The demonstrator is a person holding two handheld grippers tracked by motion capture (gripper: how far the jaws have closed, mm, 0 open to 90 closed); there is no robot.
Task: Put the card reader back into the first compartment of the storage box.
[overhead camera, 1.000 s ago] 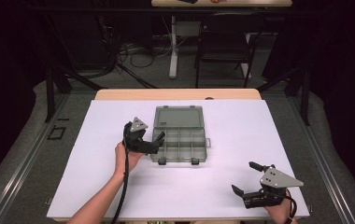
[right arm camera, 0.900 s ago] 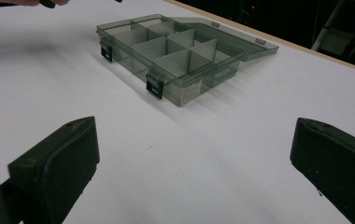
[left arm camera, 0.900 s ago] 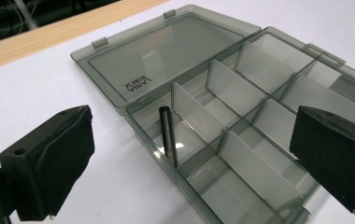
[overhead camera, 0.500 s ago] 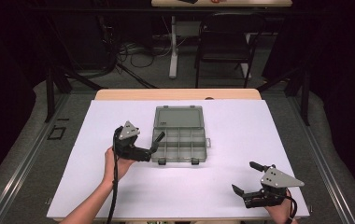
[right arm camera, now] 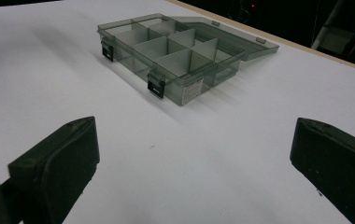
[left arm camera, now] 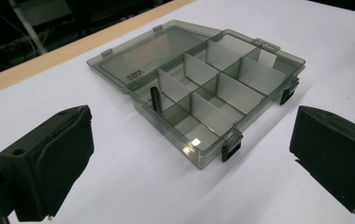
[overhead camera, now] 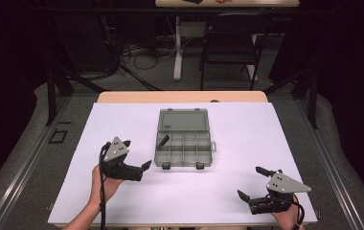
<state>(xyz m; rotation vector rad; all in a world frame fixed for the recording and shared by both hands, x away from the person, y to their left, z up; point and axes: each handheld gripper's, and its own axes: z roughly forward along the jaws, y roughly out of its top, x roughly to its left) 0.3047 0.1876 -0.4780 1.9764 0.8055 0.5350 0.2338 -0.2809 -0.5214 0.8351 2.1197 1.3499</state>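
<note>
Two grippers, both with jaws spread wide and nothing between them. My left gripper (overhead camera: 139, 163) sits at the lower left of the high view, just off the near-left corner of the organizer box (overhead camera: 184, 139), which lies open at the middle of the white table (overhead camera: 266, 143) with its lid (overhead camera: 182, 120) folded flat away from me. My right gripper (overhead camera: 251, 184) rests low at the lower right of that view, well apart from the box.

One small black peg (left arm camera: 155, 98) stands tilted in a compartment on the box's left side, leaning against a divider. In the left gripper view it shows a little left of centre, above and between my two pads (left arm camera: 49, 158), so the jaws are pointed roughly at it but not near it.

What worries me is the fit. The peg is thin and the compartment is narrow, so wide jaws coming down could catch on the dividers (left arm camera: 213, 88) or the box wall instead of closing around the peg. Since the box is light plastic on a smooth sheet, any such bump could likely slide it or tip it. A grip on the tilted peg's upper end alone could also let it pivot and drop back. The latches (left arm camera: 229, 150) on the near edge stick out and could snag a pad if I come in low. My right gripper is too far off to steady the box just now.
</note>
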